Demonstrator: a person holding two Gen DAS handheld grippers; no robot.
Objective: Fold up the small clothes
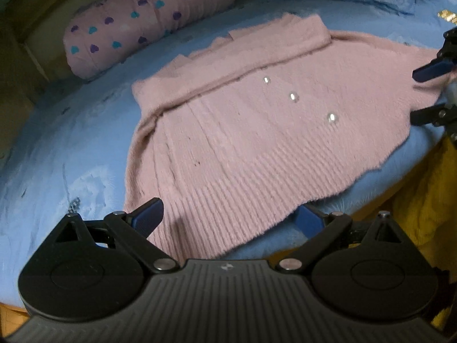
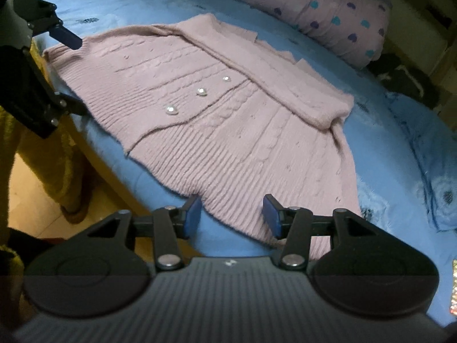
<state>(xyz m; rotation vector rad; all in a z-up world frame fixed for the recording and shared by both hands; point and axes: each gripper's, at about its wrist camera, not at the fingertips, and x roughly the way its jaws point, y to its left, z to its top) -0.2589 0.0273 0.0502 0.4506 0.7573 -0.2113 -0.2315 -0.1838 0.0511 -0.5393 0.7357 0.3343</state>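
Pink knitted cardigan (image 1: 257, 143) lies flat on the blue bed sheet (image 1: 71, 148), hem toward the near edge of the bed. Left gripper (image 1: 228, 218): fingers apart, poised over the ribbed hem, one blue pad (image 1: 148, 217) above the knit, the other above bare sheet; nothing clamped. Right gripper (image 2: 232, 214): fingers apart, straddling the hem corner, not pressing on it. Three shiny buttons (image 2: 201, 92) run up the front. One sleeve (image 2: 285, 85) is folded across the chest. Beyond, a pink heart-print pillow (image 1: 142, 17) rests at the far side.
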